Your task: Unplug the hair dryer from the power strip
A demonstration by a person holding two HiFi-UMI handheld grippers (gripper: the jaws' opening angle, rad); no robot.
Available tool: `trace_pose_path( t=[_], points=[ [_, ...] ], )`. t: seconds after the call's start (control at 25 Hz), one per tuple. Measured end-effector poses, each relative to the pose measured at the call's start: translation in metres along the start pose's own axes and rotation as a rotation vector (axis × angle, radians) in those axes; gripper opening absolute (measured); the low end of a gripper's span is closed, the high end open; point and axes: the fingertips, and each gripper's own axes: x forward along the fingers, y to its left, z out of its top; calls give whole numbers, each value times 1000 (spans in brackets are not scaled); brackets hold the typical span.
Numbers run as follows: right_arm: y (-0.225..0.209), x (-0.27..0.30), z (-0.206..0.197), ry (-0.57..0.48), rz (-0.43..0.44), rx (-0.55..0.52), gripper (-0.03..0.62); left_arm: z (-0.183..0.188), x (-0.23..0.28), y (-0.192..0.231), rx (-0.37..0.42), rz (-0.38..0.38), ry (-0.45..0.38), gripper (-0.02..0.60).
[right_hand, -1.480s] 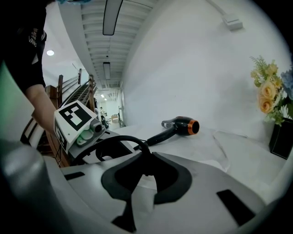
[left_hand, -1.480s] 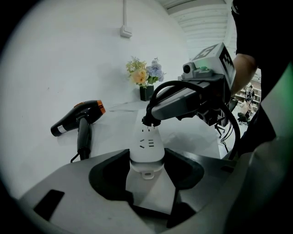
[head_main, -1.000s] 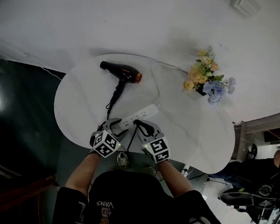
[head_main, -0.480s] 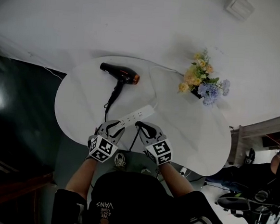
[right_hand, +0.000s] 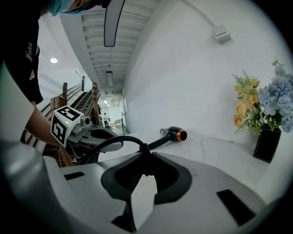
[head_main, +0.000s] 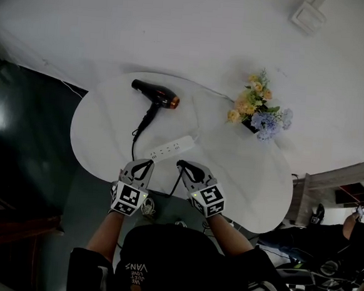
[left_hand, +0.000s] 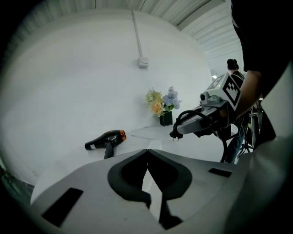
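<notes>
Near power strip (head_main: 169, 149), right gripper (head_main: 181, 165) grips plug (left_hand: 174, 134); left gripper (head_main: 145, 164) closed

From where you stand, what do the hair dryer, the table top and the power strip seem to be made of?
Hair dryer: probably plastic, glossy black, with an orange-copper ring at the nozzle that looks metallic.
Table top: white, smooth, with a soft sheen; stone or laminate, I cannot tell which.
Power strip: white plastic, seemingly matte.

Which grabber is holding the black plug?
The right gripper: its jaws pinch the black plug, with the cable looping away. The left gripper is shut on nothing.
</notes>
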Motion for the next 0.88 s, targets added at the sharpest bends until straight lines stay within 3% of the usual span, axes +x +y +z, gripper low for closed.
trace_pose_path(
  t=[0.88],
  points=[
    [23, -95, -6, -57, 106, 17, 74, 35, -82, -71, -161, 251, -100, 18]
  ],
)
